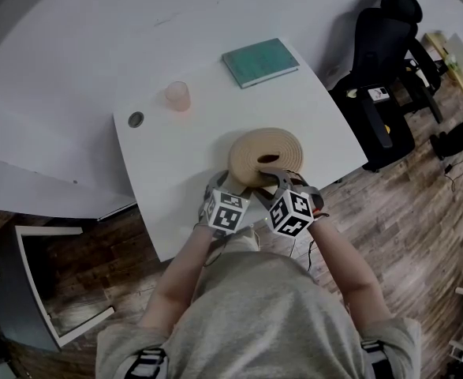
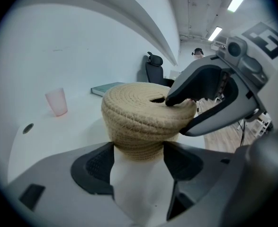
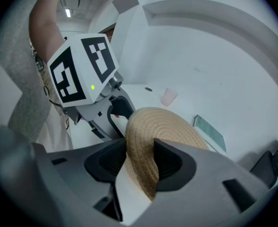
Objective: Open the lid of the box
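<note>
A white bench (image 1: 168, 156) carries a round box (image 2: 138, 145) of coiled tan rope, near the middle of the head view. The left gripper (image 2: 139, 161) has its jaws clamped on the box's narrower base from both sides. The right gripper (image 3: 138, 162) pinches the rim of the domed, ribbed lid (image 3: 162, 126), one jaw above, one beneath. A translucent pink cup (image 1: 178, 95) stands upper left

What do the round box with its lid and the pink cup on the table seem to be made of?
The box and its lid: probably coiled straw or grass rope, matte tan; stitched spiral rows show on both. The cup: likely thin plastic, pale pink, smooth and half see-through, though frosted glass cannot be ruled out.
</note>
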The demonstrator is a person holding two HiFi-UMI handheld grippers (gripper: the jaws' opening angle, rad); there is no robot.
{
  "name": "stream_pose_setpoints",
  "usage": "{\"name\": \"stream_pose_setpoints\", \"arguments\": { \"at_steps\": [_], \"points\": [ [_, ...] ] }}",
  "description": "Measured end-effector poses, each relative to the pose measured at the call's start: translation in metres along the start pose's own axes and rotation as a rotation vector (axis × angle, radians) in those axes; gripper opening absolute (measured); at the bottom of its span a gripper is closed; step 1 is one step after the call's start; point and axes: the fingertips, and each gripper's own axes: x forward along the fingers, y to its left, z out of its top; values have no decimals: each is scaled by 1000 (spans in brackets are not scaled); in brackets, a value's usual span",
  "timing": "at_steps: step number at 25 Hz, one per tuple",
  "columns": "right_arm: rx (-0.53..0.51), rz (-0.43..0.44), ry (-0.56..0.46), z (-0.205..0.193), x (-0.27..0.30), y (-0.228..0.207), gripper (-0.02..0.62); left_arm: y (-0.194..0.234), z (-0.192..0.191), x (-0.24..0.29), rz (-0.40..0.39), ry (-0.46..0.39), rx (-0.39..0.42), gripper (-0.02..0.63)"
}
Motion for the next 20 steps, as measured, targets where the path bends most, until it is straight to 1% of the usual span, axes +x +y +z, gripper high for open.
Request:
{"name": "stream_pose_setpoints", "arguments": {
  "at_steps": [5,11,20],
  "points": [
    [-12,5,0,0,-2,0,169,0,0,1,7,-3,0,301],
    [0,34,-2,4,-8,-1,158,0,-2,1,12,1,-12,301],
    [24,42,-41,14,-25,-9,131,0,-2,1,12,3,-15,301]
  ]
}}
